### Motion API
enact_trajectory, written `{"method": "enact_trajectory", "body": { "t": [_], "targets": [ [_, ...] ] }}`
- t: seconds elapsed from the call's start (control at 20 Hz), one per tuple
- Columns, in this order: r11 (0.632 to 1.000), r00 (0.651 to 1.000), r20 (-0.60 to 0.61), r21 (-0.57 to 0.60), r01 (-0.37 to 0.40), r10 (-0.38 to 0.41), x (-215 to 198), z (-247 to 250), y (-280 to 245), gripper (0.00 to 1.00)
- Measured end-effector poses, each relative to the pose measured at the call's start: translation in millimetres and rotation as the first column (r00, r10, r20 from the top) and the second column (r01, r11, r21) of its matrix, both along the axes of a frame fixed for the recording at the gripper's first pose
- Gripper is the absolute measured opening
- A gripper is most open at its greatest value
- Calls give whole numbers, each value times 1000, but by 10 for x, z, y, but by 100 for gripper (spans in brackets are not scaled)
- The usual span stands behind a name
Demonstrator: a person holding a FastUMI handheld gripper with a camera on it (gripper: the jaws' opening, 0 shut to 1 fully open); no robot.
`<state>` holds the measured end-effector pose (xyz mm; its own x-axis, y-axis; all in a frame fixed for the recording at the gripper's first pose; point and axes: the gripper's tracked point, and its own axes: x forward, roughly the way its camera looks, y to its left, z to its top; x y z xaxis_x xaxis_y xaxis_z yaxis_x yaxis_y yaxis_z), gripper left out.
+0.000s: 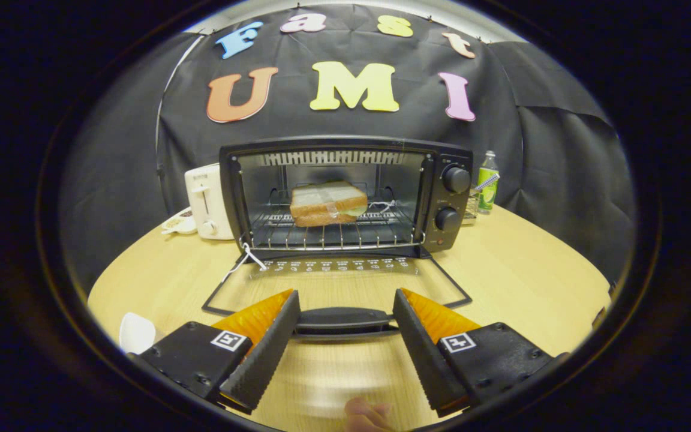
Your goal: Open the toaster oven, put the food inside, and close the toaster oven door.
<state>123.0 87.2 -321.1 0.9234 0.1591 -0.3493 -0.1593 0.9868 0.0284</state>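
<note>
The black toaster oven (448, 198) stands on the wooden table with its glass door (333, 285) folded down flat toward me. A wrapped sandwich (327, 204) lies on the wire rack (333, 234) inside the oven. The door's black handle (343, 320) crosses the gap between my fingers, near their tips. My gripper (343, 300) is open, its orange-backed fingers (267, 336) standing wide apart on either side of the handle, with nothing pressed between them.
A white toaster (207, 204) and a small dish (179, 225) sit left of the oven. A green bottle (488, 183) stands to its right. A white object (137, 332) lies by my left finger. A fingertip (368, 414) shows below the gripper.
</note>
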Motion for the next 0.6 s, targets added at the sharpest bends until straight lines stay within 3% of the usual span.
{"method": "enact_trajectory", "body": {
  "t": [0.25,0.4,0.6],
  "targets": [
    [999,999,42,-49,22,-20,-247,-12,-133,100],
    [998,999,-9,-48,-40,40,-324,-107,-27,100],
    [999,996,-89,-36,-30,27,-310,-235,-47,100]
  ]
}}
